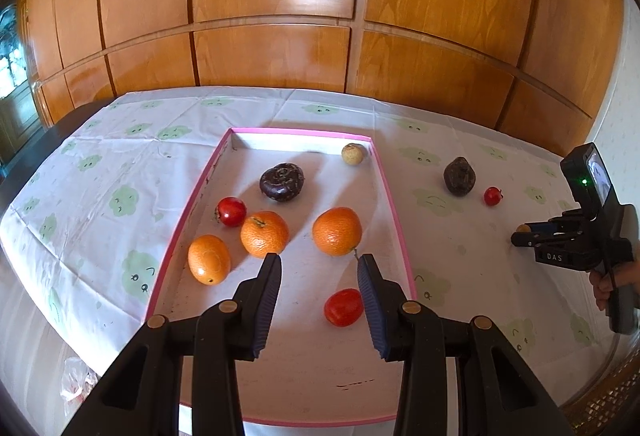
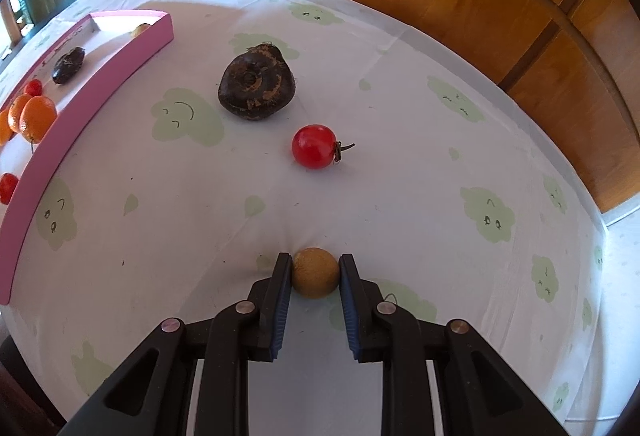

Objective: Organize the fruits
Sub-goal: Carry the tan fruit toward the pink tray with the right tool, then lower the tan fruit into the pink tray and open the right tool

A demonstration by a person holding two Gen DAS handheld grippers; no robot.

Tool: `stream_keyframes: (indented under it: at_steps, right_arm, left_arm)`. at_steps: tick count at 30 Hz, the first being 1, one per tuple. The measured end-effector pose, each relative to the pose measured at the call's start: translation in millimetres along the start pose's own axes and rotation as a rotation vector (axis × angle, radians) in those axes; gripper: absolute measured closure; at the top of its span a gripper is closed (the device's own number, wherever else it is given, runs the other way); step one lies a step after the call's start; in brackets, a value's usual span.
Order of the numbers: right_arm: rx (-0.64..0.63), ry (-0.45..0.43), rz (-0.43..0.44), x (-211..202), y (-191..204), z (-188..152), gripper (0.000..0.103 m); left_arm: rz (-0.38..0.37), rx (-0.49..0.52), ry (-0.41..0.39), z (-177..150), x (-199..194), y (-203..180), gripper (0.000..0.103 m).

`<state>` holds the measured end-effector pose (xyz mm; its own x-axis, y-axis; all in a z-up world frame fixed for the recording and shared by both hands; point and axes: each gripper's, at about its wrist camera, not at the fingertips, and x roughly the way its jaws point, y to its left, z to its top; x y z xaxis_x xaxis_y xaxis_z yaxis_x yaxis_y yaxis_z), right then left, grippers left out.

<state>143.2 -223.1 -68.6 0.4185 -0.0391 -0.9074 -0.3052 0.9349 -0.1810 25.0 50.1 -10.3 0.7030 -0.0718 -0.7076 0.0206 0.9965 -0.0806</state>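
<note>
1. right gripper (image 2: 315, 263) is clamped on a small brown fruit (image 2: 315, 273) on the counter (image 2: 400, 196); it is round, so it may squirt out when lifted.
2. left gripper (image 1: 319, 262) hangs partly open and empty over the tray (image 1: 394, 196), just beside a tomato (image 1: 343, 307), which it could nudge.

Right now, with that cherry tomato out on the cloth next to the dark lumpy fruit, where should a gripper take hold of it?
Grip the cherry tomato across its round middle, coming from above. Its stem sticks out sideways to the picture's right, so set the fingers on the near and far sides, clear of it. The dark fruit sits apart, leaving room.
</note>
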Motion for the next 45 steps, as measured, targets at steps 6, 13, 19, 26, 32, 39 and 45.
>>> stream_keyframes:
  at_steps: [6,13,19,26,32,39,45]
  right_arm:
    - [0.080,-0.080,0.121,-28,12,16,0.080]
    - [0.051,-0.174,0.278,-57,60,51,0.080]
    - [0.028,-0.232,0.358,-65,92,78,0.080]
    - [-0.005,-0.268,0.393,-67,120,88,0.080]
    - [-0.029,-0.246,0.378,-56,138,100,0.080]
    - [-0.044,-0.228,0.367,-44,157,108,0.080]
    - [-0.033,-0.212,0.356,-36,163,117,0.080]
  left_arm:
    - [0.004,-0.017,-0.004,-2,-1,9,0.063]
    - [0.002,-0.030,-0.001,-3,1,13,0.063]
    - [0.008,-0.049,0.006,-4,4,20,0.063]
    - [0.023,-0.076,0.006,-5,6,33,0.063]
    - [0.038,-0.103,0.014,-6,9,42,0.063]
    - [0.053,-0.113,0.014,-6,8,47,0.063]
    - [0.060,-0.117,0.016,-5,9,50,0.063]
